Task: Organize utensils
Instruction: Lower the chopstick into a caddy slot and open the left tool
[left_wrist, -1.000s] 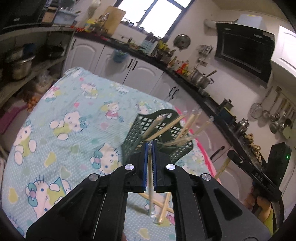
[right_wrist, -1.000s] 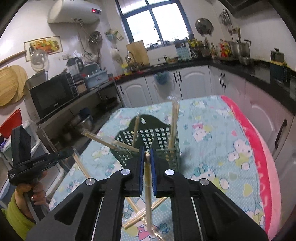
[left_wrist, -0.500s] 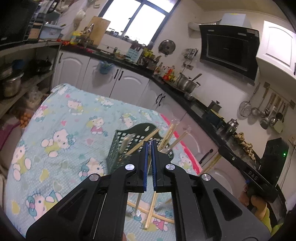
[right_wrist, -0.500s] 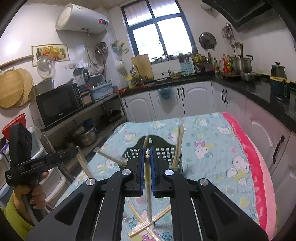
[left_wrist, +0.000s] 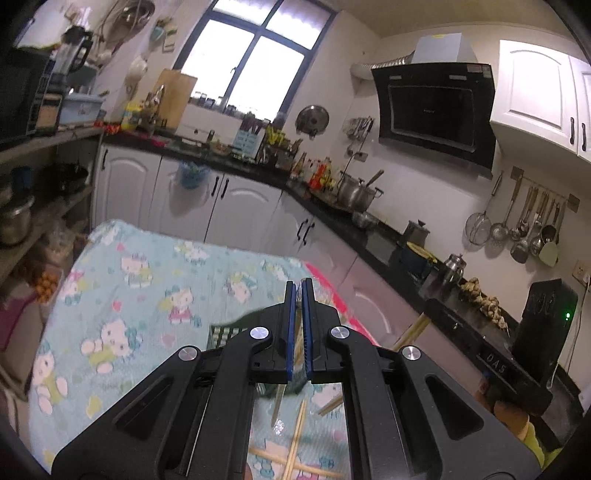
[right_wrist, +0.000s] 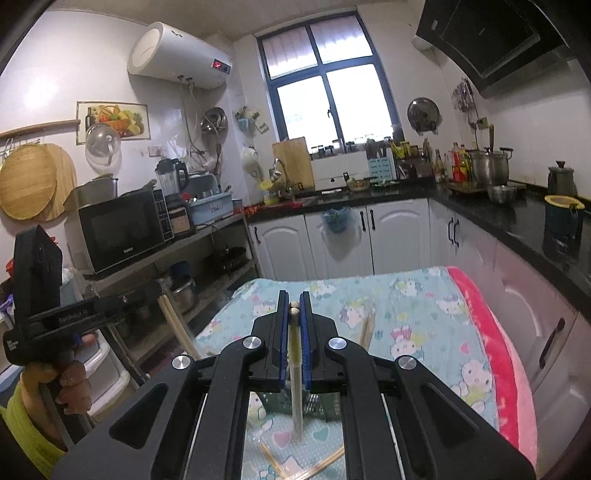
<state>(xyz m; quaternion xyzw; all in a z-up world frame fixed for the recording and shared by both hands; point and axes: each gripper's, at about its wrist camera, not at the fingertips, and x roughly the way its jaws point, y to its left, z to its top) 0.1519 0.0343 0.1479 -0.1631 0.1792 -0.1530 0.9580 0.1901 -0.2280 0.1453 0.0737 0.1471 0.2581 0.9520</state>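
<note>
My left gripper (left_wrist: 299, 291) is shut on a chopstick (left_wrist: 277, 403) that hangs down below its pads. My right gripper (right_wrist: 294, 301) is shut on a pale chopstick (right_wrist: 295, 387) held upright, its tip showing between the blue pads. Both are lifted above the dark green mesh utensil basket (left_wrist: 225, 332), which is mostly hidden behind the fingers; it also shows in the right wrist view (right_wrist: 325, 406). Several loose wooden chopsticks (left_wrist: 295, 450) lie crossed on the Hello Kitty tablecloth (left_wrist: 129, 288) below, also seen in the right wrist view (right_wrist: 325, 461).
The other handheld gripper shows at the right (left_wrist: 517, 369) and at the left (right_wrist: 48, 317). A pink table edge (right_wrist: 495, 369) runs on the right. White cabinets (right_wrist: 332, 240) and a black counter (right_wrist: 517, 221) surround the table. A shelf with a microwave (right_wrist: 118, 229) stands left.
Both grippers have risen and tilted up with their chopsticks. The basket has dropped low in both views, now mostly hidden behind the fingers.
</note>
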